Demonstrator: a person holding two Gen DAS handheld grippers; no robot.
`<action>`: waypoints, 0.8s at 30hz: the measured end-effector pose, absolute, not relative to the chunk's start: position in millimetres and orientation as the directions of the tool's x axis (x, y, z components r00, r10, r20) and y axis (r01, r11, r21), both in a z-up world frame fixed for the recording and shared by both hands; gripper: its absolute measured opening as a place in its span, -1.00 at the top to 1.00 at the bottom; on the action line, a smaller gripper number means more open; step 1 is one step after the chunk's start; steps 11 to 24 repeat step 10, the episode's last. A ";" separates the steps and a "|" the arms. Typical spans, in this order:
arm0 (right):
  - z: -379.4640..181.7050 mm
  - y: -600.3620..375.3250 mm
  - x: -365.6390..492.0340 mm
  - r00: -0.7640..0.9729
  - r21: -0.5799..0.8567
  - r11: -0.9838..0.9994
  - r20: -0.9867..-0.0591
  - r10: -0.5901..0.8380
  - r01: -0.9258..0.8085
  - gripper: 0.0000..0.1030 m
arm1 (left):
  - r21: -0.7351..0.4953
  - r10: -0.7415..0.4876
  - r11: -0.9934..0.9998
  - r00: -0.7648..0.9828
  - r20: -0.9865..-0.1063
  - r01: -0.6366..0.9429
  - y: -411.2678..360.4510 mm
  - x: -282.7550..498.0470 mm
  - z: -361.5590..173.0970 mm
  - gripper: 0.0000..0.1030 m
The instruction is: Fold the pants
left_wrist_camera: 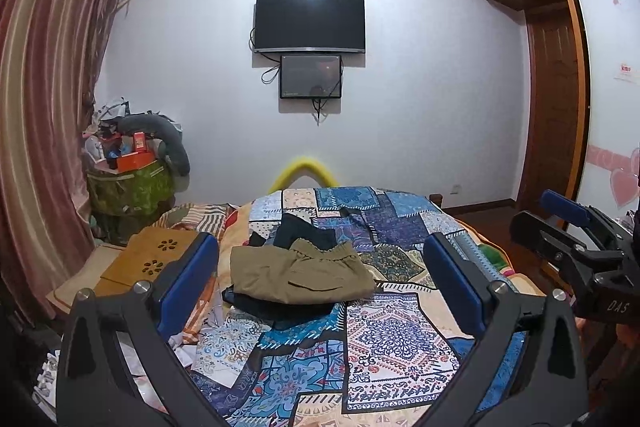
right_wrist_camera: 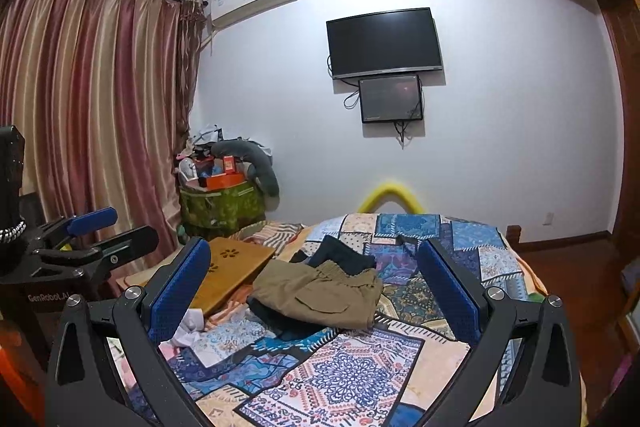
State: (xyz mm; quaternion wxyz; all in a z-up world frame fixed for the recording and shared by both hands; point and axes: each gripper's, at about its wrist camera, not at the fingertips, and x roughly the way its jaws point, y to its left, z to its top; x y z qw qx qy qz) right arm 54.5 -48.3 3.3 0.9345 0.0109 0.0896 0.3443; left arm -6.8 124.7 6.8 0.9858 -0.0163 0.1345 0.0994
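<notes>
The khaki pants lie in a compact folded bundle on the patterned bedspread, waistband toward the far wall, resting on dark clothes. Whether they were folded in this task cannot be settled.

The left gripper and right gripper are both held above the bed, spread wide, holding nothing.

Judgement: any further handling should pinch only the khaki layer, or the dark garments beneath will lift with it.

A wooden lap tray sits just left of the pile; white cloth lies near the left bed edge. 2 screens hang on the wall.
</notes>
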 end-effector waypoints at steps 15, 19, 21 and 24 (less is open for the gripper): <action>1.5 -47.9 55.2 0.744 0.090 0.761 -0.166 0.647 -0.642 -0.99 | 0.003 0.183 0.982 0.944 -0.276 -0.189 120.5 -3.2 5.8 -1.00; 1.5 -47.9 55.2 0.744 0.090 0.761 -0.166 0.647 -0.642 -0.99 | 0.003 0.183 0.982 0.944 -0.276 -0.189 120.5 -3.2 5.8 -1.00; 1.5 -47.9 55.2 0.744 0.090 0.761 -0.166 0.647 -0.642 -0.99 | 0.003 0.183 0.982 0.944 -0.276 -0.189 120.5 -3.2 5.8 -1.00; 1.5 -47.9 55.2 0.744 0.090 0.761 -0.166 0.647 -0.642 -0.99 | 0.003 0.183 0.982 0.944 -0.276 -0.189 120.5 -3.2 5.8 -1.00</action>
